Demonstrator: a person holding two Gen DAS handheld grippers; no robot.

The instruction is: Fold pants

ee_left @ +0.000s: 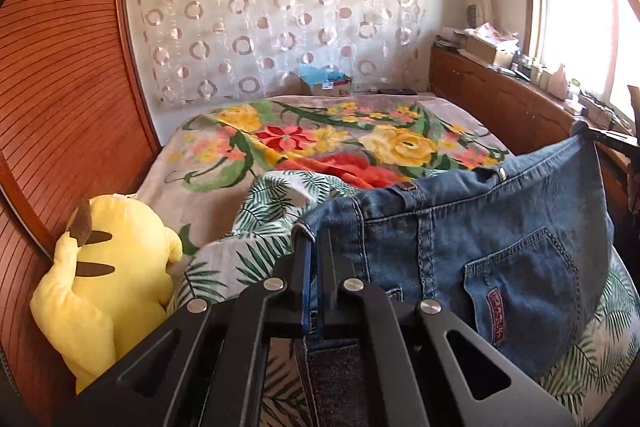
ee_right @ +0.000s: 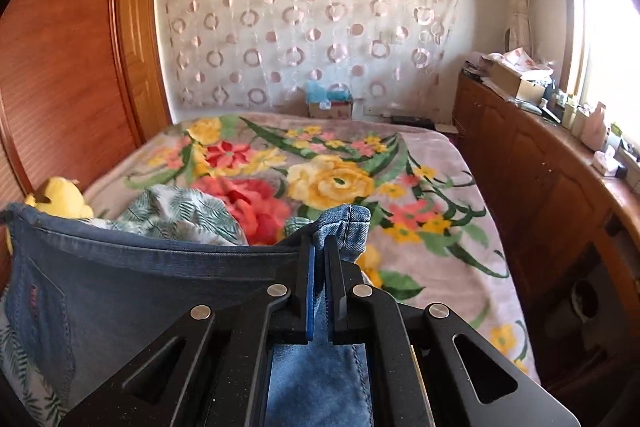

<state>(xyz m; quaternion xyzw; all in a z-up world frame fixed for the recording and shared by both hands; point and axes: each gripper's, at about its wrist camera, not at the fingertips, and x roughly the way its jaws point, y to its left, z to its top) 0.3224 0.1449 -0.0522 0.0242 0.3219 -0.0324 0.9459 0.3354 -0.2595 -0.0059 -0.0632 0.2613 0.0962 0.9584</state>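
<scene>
1. Sunlight is filling a bedroom; a floral blanket [ee_right: 340, 163] is covering the bed [ee_right: 472, 187], with a leaf-print sheet [ee_left: 264, 227] and a yellow plush [ee_left: 108, 275] at the near end.
2. Folding is looking barely begun: the jeans [ee_left: 480, 235] are hanging stretched by the waistband above the bed, not yet laid flat or doubled over.
3. The left gripper [ee_left: 316, 247] is pinching one waistband corner, jaws narrow on denim.
4. The right gripper [ee_right: 318, 251] is clamping the other corner, fabric bunching past its tips.
</scene>
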